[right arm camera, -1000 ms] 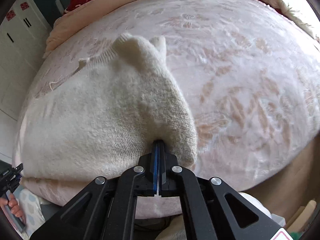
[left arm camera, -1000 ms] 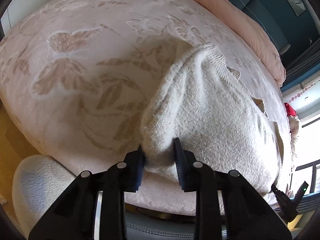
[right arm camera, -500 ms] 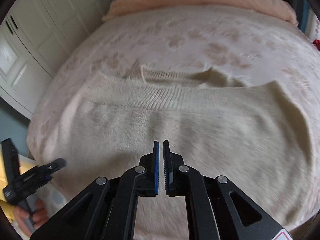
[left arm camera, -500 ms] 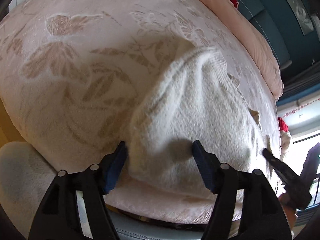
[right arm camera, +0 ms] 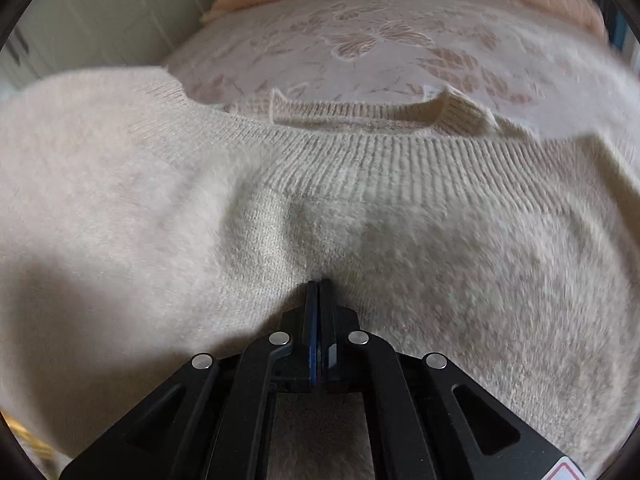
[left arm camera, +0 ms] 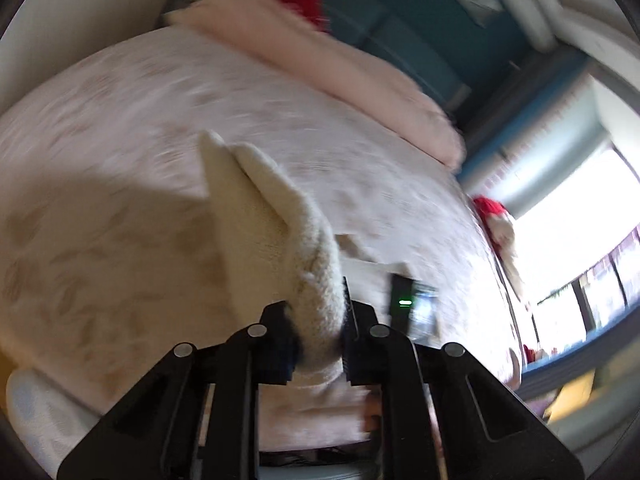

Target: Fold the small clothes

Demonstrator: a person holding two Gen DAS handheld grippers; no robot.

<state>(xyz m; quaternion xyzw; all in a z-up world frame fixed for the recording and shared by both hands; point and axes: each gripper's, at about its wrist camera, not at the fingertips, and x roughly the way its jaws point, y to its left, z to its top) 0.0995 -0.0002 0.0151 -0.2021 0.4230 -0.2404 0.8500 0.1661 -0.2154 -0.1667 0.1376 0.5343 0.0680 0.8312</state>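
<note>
Left wrist view shows the left gripper (left arm camera: 318, 322) pinching a thick bunch of the fuzzy cream sweater (left arm camera: 276, 236). That bunch sticks up and points away from the gripper, over the bed (left arm camera: 120, 128). Right wrist view shows the right gripper (right arm camera: 319, 292) with its jaws squeezed together, nipping a small fold of the sweater right at its tips. The ribbed neck (right arm camera: 360, 120) lies straight ahead of it and runs from side to side. I think the fold goes toward that neck next. No boxes or baskets show here.
</note>
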